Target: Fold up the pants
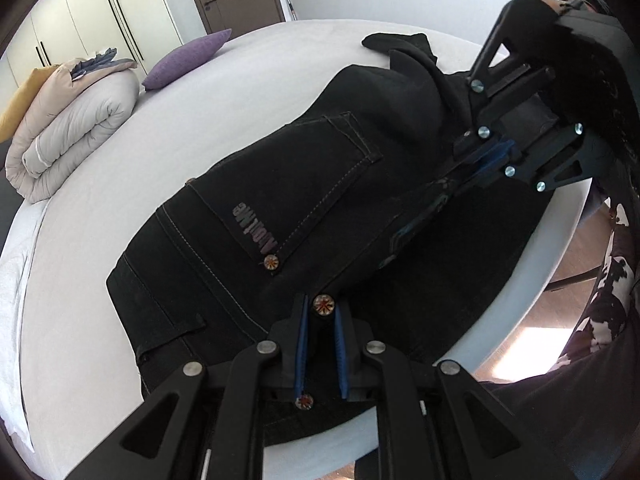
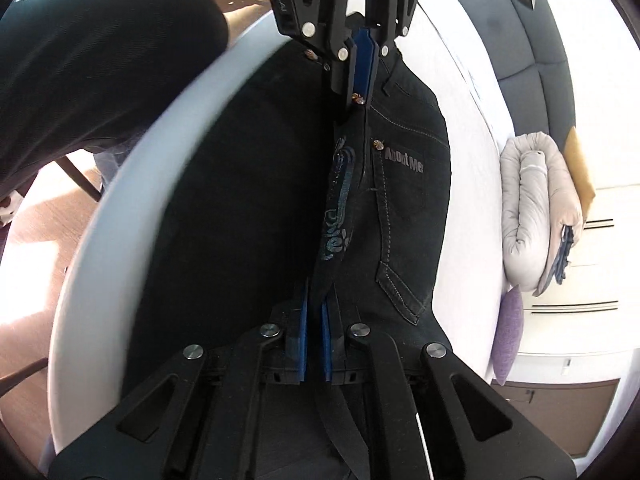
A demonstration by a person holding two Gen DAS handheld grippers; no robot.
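Black jeans [image 1: 288, 200] with a back pocket marked "About Me" lie on a white bed [image 1: 120, 184]; they also show in the right wrist view [image 2: 404, 208]. My left gripper [image 1: 322, 312] is shut on the jeans' waistband edge by a copper rivet. My right gripper [image 2: 316, 292] is shut on the same raised fold of fabric farther along. Each gripper shows in the other's view: the right gripper [image 1: 480, 168] at the upper right, the left gripper [image 2: 360, 92] at the top. The fabric between them is pulled up in a taut ridge.
A rolled grey duvet [image 1: 68, 136] and a purple cushion [image 1: 184, 60] lie on the bed's far side. The bed's edge [image 1: 532, 288] runs close beside the jeans, with wooden floor [image 1: 532, 344] beyond. The person's dark-trousered leg [image 2: 100, 52] is near.
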